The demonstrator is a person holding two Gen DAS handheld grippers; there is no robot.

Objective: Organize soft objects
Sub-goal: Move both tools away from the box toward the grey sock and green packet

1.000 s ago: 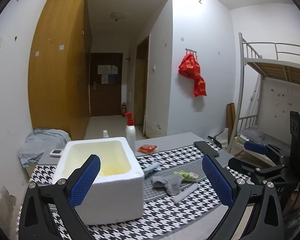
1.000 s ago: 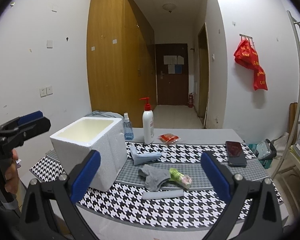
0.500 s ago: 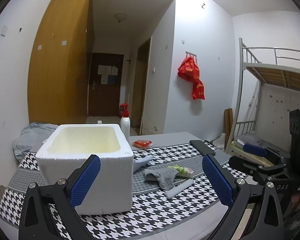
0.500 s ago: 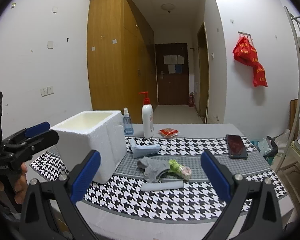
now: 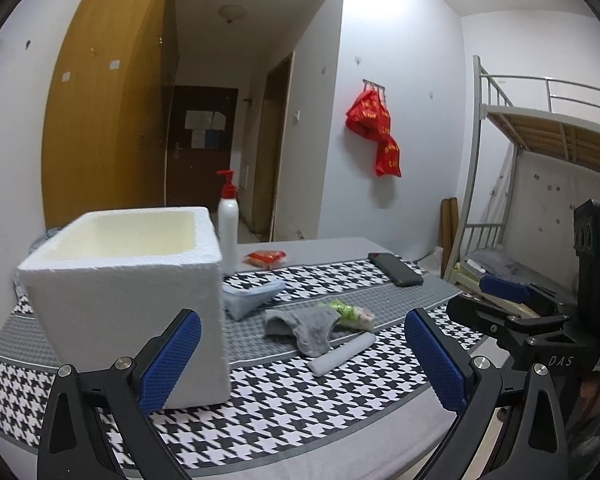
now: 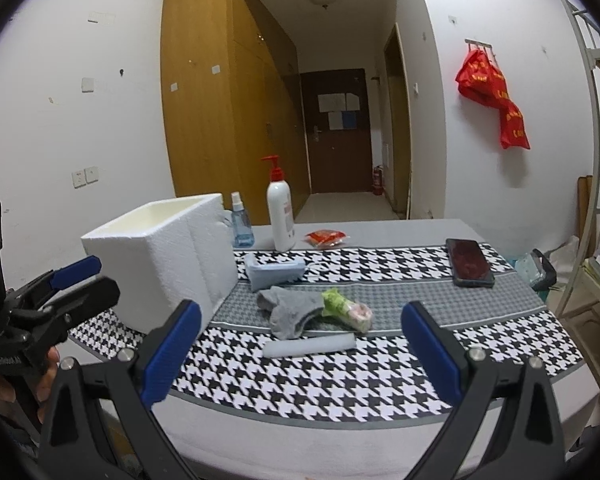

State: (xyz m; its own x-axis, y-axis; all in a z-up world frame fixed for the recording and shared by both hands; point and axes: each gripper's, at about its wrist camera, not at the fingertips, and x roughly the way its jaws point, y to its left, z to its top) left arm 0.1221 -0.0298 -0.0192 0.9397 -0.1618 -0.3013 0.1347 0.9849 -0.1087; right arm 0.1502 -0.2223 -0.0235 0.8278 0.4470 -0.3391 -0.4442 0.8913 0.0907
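A white foam box (image 5: 132,288) (image 6: 168,268) stands open on the houndstooth cloth. Right of it lie a grey sock (image 5: 304,326) (image 6: 292,310), a green and pink soft toy (image 5: 350,312) (image 6: 346,308), a pale rolled cloth (image 5: 342,354) (image 6: 310,347) and a folded light-blue cloth (image 5: 250,298) (image 6: 274,272). My left gripper (image 5: 300,360) is open and empty, near the box's front corner. My right gripper (image 6: 300,354) is open and empty, above the table's front edge, short of the rolled cloth.
A white pump bottle (image 6: 280,212), a small blue spray bottle (image 6: 240,226) and a red packet (image 6: 326,238) stand at the back. A black phone (image 6: 470,262) lies at the right. A bunk bed frame (image 5: 540,184) stands right of the table.
Both grippers have dropped lower and moved closer to the table. The foam box and soft items look larger; nothing on the table has moved.
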